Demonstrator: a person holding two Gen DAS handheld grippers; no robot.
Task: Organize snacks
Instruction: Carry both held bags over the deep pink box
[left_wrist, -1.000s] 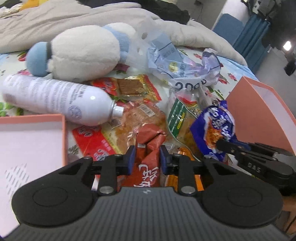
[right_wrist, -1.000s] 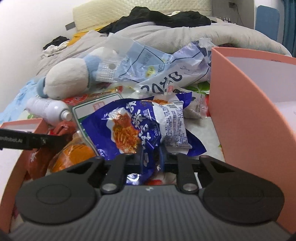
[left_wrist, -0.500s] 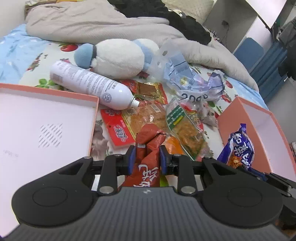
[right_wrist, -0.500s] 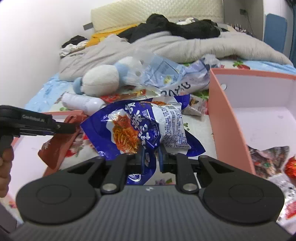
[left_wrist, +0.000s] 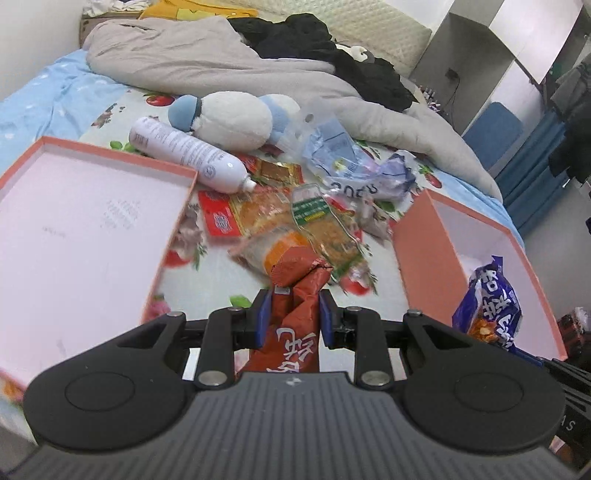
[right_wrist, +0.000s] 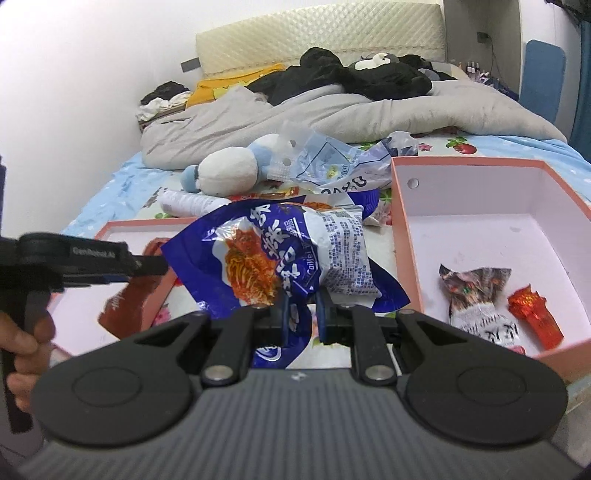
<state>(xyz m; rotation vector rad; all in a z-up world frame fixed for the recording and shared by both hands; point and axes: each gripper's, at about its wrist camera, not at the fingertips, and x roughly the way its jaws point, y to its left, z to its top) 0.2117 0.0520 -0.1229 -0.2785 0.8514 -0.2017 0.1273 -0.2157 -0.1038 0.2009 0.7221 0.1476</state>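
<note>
My left tool is clamped on a red-brown snack packet, held up over the bed, with the shallow pink lid at about ten o'clock in the left wrist view. My right tool is closed on the bottom edge of a blue noodle bag, which stands up in front of the camera; the deep pink box lies at two to three o'clock and already holds a few small wrapped snacks. To do this well, I'd swing the blue bag fully past the box's near wall before letting go, so it drops onto the bare floor beside those wrappers, not on the rim. I judge the red-brown packet should go the same way, one tool at a time, to avoid a clash. More packets wait on the bed at twelve o'clock, beside a white bottle and plush toy.
</note>
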